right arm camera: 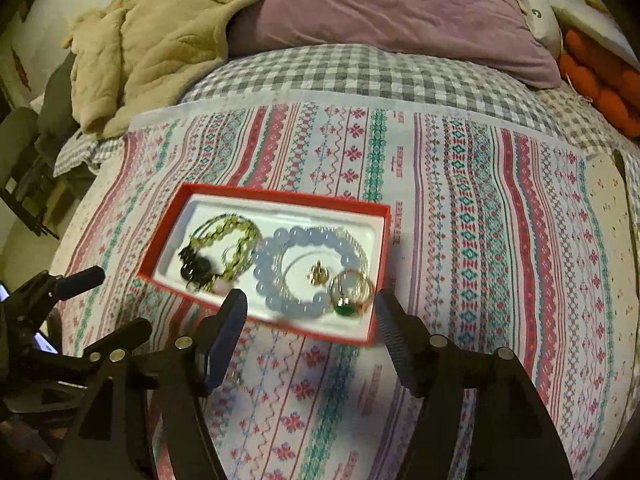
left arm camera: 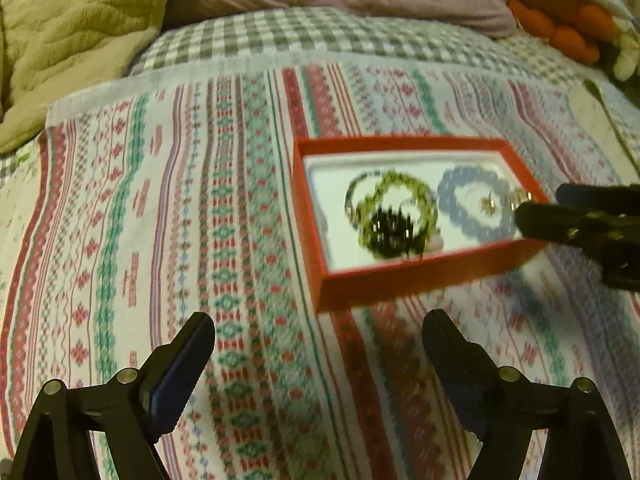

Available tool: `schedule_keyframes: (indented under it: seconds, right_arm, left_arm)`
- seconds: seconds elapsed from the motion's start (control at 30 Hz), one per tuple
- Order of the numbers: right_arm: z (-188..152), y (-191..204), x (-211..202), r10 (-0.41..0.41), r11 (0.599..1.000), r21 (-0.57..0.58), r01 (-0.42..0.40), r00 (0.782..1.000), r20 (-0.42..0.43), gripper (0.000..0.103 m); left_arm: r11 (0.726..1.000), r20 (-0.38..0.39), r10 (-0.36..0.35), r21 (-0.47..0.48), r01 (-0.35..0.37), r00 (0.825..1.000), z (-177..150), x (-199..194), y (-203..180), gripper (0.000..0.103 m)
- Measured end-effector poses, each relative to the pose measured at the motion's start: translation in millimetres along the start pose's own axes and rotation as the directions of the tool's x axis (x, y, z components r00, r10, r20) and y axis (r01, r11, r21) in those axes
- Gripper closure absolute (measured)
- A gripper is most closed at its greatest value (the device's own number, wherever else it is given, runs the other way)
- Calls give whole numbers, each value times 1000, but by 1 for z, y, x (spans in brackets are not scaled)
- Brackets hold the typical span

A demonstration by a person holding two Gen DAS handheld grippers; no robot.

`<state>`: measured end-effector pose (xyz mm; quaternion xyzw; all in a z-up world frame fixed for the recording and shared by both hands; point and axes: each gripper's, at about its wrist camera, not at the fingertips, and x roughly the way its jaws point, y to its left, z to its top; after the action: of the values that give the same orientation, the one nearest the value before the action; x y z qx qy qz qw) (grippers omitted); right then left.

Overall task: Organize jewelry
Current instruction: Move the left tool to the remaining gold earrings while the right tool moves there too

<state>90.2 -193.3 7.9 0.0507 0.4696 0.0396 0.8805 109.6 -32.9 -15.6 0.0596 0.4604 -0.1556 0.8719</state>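
Observation:
A red jewelry box (right arm camera: 382,240) with a white liner sits on the patterned cloth; it also shows in the left wrist view (left arm camera: 400,284). Inside lie a green bead bracelet (right arm camera: 236,240), dark beads (right arm camera: 196,270), a pale blue bead bracelet (right arm camera: 280,276), a gold earring (right arm camera: 318,274) and a gold ring with a green stone (right arm camera: 348,298). My right gripper (right arm camera: 310,320) is open and empty, hovering over the box's near edge. My left gripper (left arm camera: 318,336) is open and empty, short of the box's near left corner. It shows at the left in the right wrist view (right arm camera: 116,304).
A patterned cloth (right arm camera: 460,220) covers a checked bedsheet (right arm camera: 340,72). A beige quilt (right arm camera: 160,32), a purple pillow (right arm camera: 400,12) and an orange plush (right arm camera: 600,84) lie at the back. A pale flat card (right arm camera: 608,216) lies at the right.

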Motion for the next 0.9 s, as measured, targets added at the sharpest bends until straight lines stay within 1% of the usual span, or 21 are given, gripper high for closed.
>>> schedule_keyframes:
  seconds: [0.17,0.37,0.7,0.9]
  right_arm:
    - [-12,0,-13,16,1000,18,-16,1000,-6,33]
    - [-32,1,-21,8,1000,17,-7,1000,-20,31]
    - [-61,-9,-3,-27,999,29,31,994,-107,31]
    - [-67,-12,5,-40,999,26,44,990,-138,31]
  left_arm:
    - [1000,-25,-5,-3,5,1000,-12,-2,1,14]
    - [1000,-47,2,15,-1,999,-28,-1,-1,14]
    - [996,-112,6,94,4,994,-54,19,-14,14]
    - [993,-110,-5,121,19,994,-54,24,-25,15]
